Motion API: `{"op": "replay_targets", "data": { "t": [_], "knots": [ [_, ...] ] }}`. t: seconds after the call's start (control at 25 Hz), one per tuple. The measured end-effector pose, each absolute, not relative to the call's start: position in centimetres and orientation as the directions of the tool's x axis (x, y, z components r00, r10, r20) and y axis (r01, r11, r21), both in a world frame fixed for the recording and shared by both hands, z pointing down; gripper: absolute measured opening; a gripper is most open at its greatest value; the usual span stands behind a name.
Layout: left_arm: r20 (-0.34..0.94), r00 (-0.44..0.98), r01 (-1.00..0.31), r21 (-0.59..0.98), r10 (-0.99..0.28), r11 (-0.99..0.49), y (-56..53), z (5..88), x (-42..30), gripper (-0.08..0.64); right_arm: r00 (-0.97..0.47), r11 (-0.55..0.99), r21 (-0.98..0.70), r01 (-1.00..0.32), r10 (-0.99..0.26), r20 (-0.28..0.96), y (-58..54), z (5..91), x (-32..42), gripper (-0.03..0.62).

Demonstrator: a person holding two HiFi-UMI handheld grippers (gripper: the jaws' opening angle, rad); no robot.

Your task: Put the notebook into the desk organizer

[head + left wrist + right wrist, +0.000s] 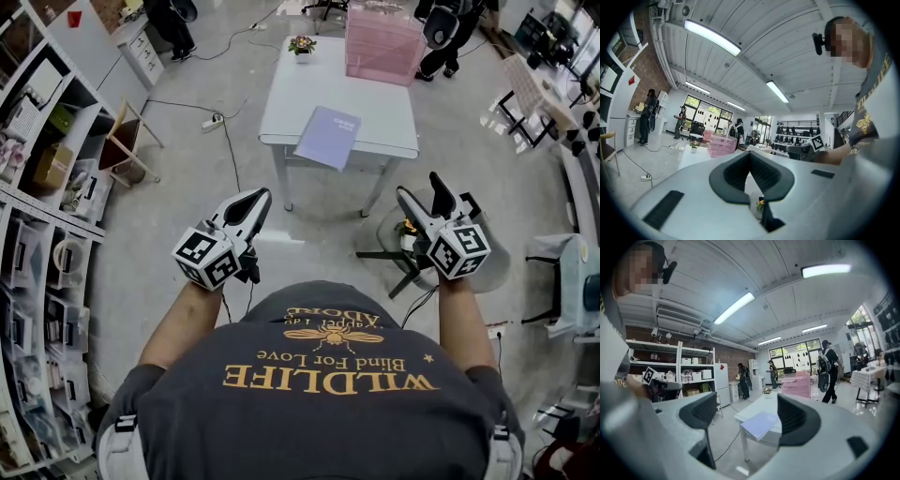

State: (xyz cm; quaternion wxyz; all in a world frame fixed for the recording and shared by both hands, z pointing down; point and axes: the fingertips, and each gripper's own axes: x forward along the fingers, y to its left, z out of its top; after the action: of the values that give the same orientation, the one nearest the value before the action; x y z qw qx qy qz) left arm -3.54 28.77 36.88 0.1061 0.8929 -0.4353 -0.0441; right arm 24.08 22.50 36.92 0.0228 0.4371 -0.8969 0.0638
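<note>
Notebook (328,136) lies flat on the white desk (300,89), upper centre of the head frame, near corner hanging over the front edge, with the pink desk organizer (384,42) at the desk's far right. It looks thin, light and probably a bit floppy, so pinch it at that overhanging corner; left tongs (259,197) are clenched on nothing, right tongs (421,187) spread apart and empty. Cover print is too small to read; the only legible writing is on your shirt (319,403), "WILDLIFE" and "Blind For Love".
</note>
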Motion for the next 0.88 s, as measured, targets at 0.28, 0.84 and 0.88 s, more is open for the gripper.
{"op": "replay_targets", "data": {
  "t": [0.28,0.84,0.88],
  "knots": [
    [0.012,0.581,-0.797,0.209,-0.814,-0.566,28.3,36.1,-2.1,0.002,-0.664,0.659,-0.079,-0.748,-0.741,0.101,21.7,36.8,24.9,0.469],
    [0.032,0.479,-0.865,0.19,-0.877,-0.465,25.6,35.2,2.2,0.002,-0.733,0.723,-0.123,-0.68,-0.673,0.098,16.6,38.2,30.1,0.469],
    [0.033,0.482,-0.863,0.191,-0.876,-0.468,25.2,35.3,2.0,0.002,-0.735,0.725,-0.123,-0.678,-0.671,0.099,16.1,38.3,29.8,0.469]
  ]
}}
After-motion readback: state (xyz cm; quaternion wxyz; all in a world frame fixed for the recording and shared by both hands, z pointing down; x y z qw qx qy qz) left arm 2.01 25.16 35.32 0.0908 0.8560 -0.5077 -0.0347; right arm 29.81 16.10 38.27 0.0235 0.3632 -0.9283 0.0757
